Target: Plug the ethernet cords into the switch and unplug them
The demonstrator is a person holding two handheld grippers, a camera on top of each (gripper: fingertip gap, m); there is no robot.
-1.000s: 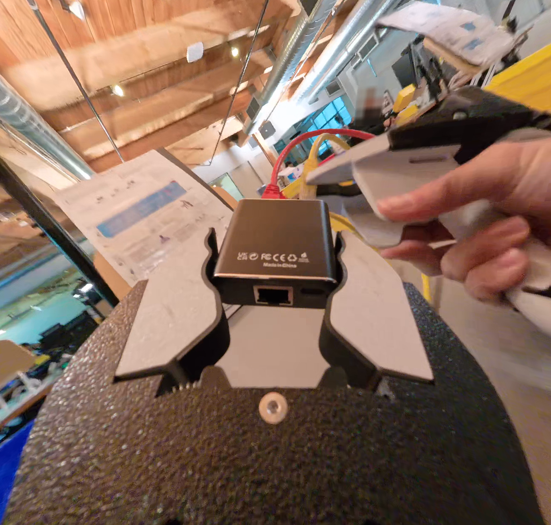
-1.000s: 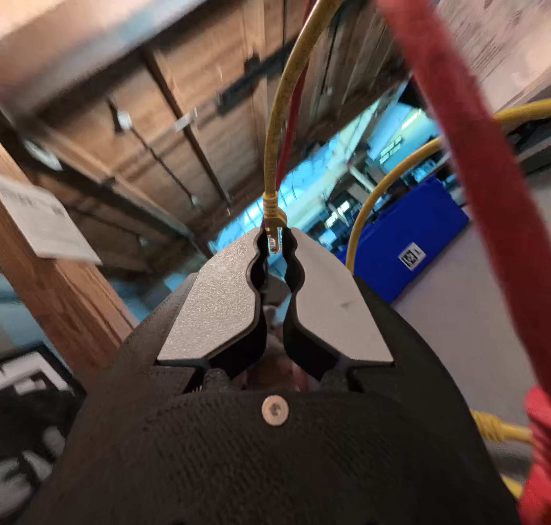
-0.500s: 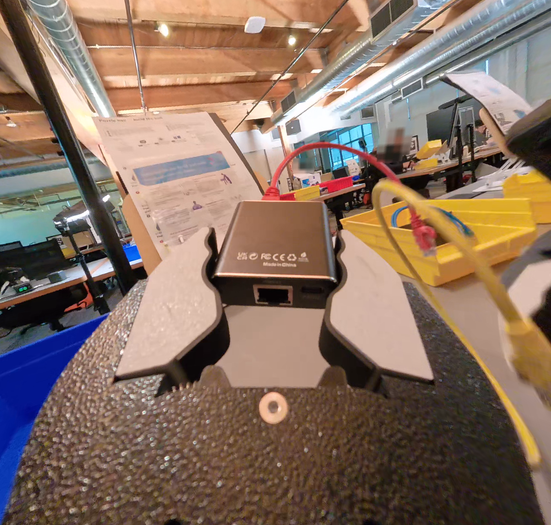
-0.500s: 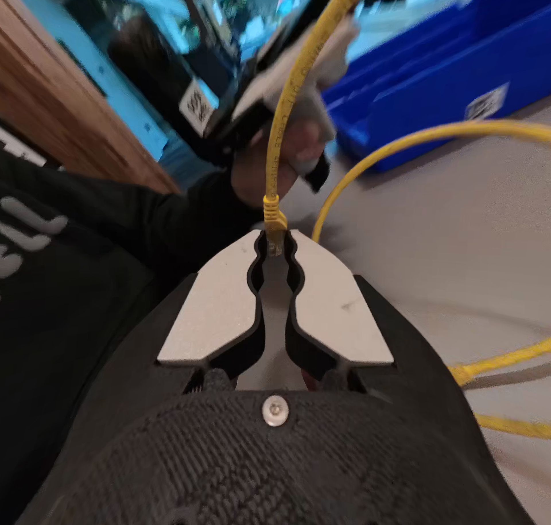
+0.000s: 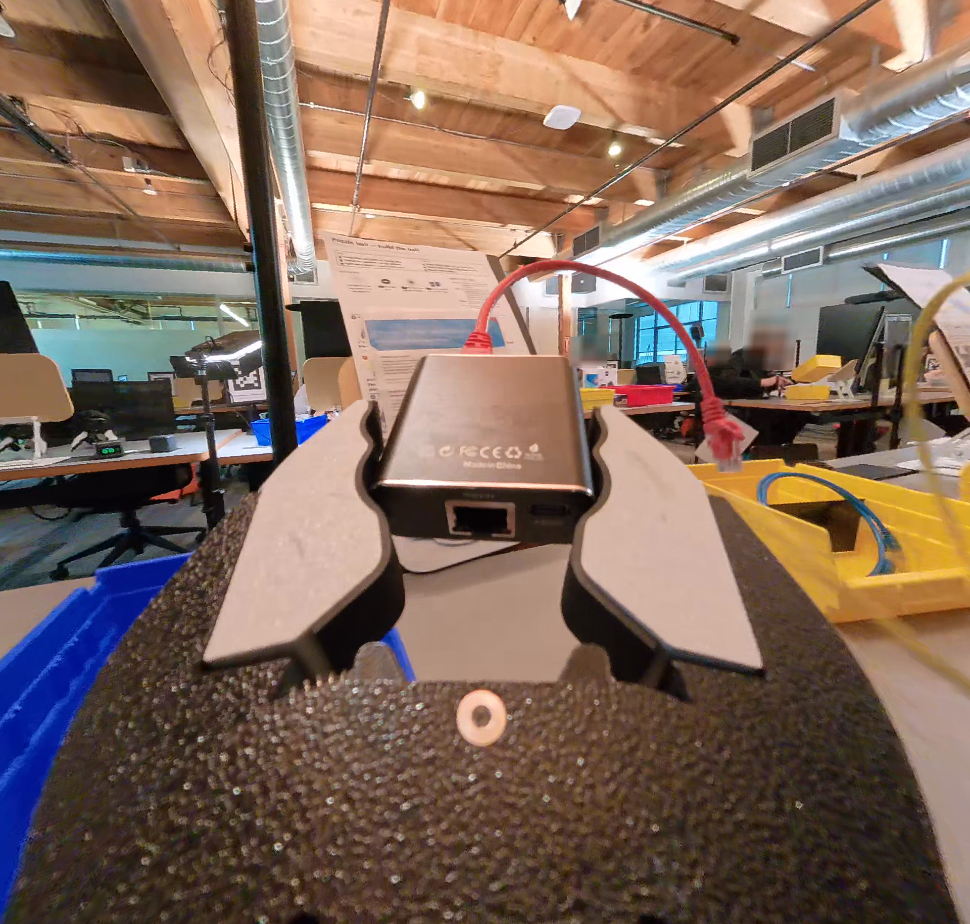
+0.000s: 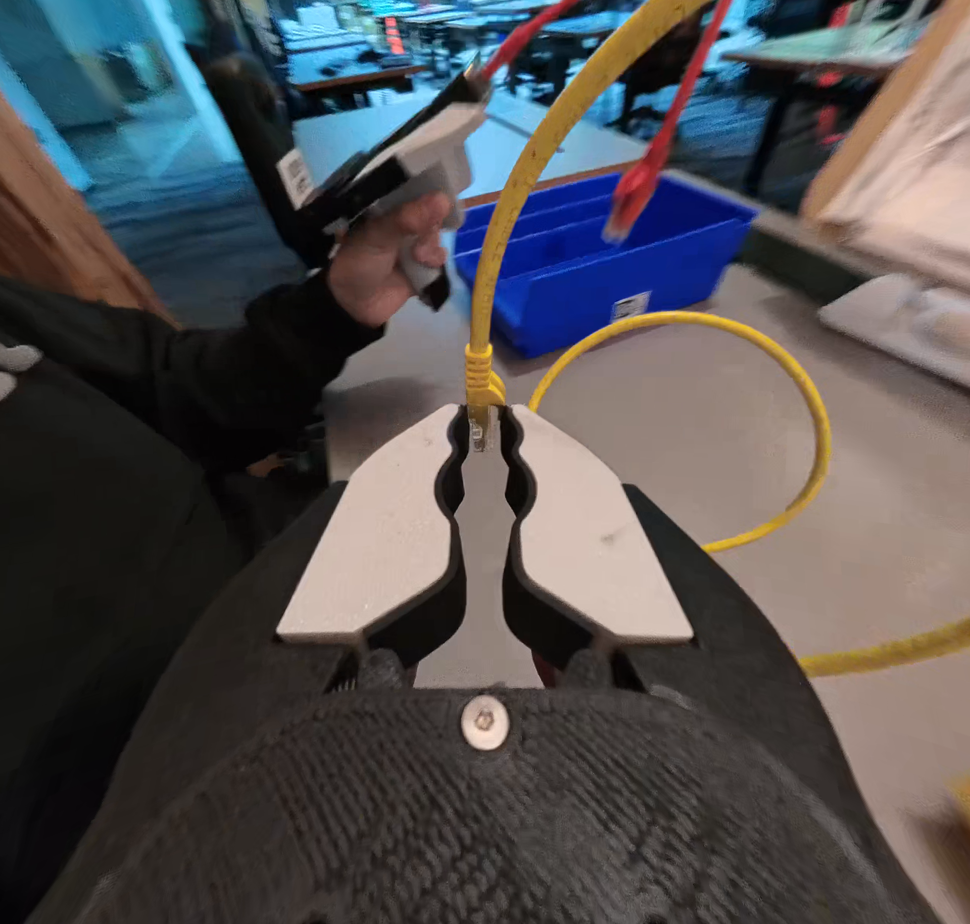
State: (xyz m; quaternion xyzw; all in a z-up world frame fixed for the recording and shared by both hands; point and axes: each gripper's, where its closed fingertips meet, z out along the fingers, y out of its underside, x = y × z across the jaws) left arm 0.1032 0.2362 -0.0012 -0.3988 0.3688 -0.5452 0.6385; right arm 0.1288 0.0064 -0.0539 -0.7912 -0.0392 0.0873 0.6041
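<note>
wooden beams and silver ducts overhead, a grey table point(image 6: 682, 452) below, both tools raised with something in their grip.

left gripper point(image 5: 483, 458) is spread about the width of the black switch point(image 5: 485, 421) and clamps it by its sides, empty port facing back toward the camera; a red cord point(image 5: 630, 290) plugged into the far end arches over, its loose plug hanging to the right above a yellow bin point(image 5: 866, 547). right gripper point(image 6: 485, 431) is nearly closed, pinching the yellow cord point(image 6: 530, 164) by its plug at the fingertips, cord curving up and away. switch sits well apart from that plug. a blue bin point(image 6: 603, 269) stands on the table beyond.
</note>
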